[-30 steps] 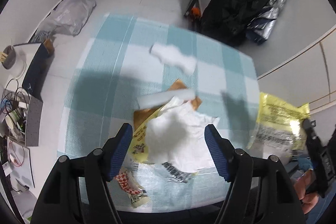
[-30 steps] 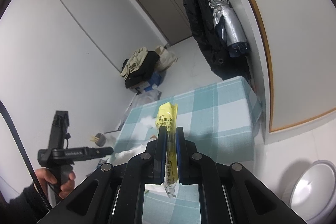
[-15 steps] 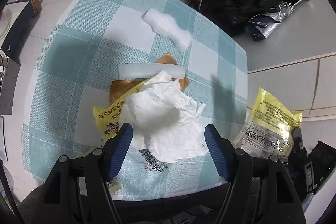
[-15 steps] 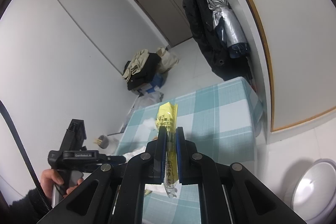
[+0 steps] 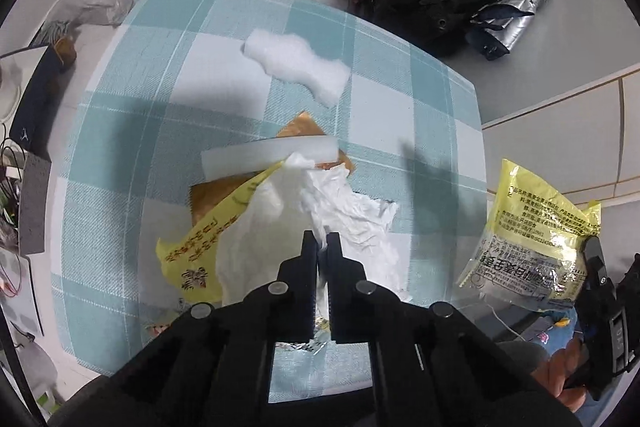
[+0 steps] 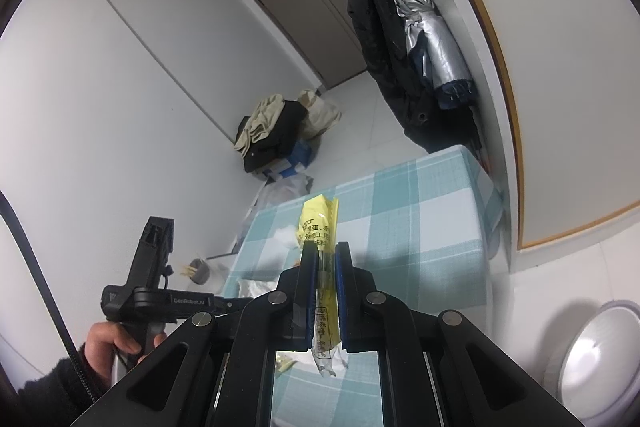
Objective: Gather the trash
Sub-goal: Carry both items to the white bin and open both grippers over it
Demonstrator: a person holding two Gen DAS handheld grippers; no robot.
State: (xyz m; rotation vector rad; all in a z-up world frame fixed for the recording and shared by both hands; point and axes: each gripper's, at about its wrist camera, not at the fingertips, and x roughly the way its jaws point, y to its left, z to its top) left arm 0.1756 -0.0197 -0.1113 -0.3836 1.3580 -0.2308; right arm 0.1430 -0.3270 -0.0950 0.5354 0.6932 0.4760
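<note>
The left gripper (image 5: 321,241) is clenched on a fold of the crumpled white tissue paper (image 5: 320,211), which is pinched between its black fingers above the near part of the checked tablecloth (image 5: 160,107). Beneath the paper a yellow wrapper (image 5: 200,247) with red printed characters is spread, over a flat brown cardboard piece (image 5: 212,193); a smooth white foam strip (image 5: 256,157) lies across the far edge of the heap. Farther out, a fluffy white wad of cotton-like padding (image 5: 298,65) is set apart, with bare teal-and-white cloth around it up to the far table edge.

The right gripper (image 6: 325,255) is closed on a yellow-and-clear printed snack bag (image 6: 320,227), gripped edge-on between blue pads (image 6: 310,287) and held beyond the table's right edge. Small print on the bag cannot be read. "GenRobot.AI" is printed on the left gripper's handle, which is held in a hand (image 6: 116,341). A round white bin (image 6: 596,355) stands on the floor at the right.
</note>
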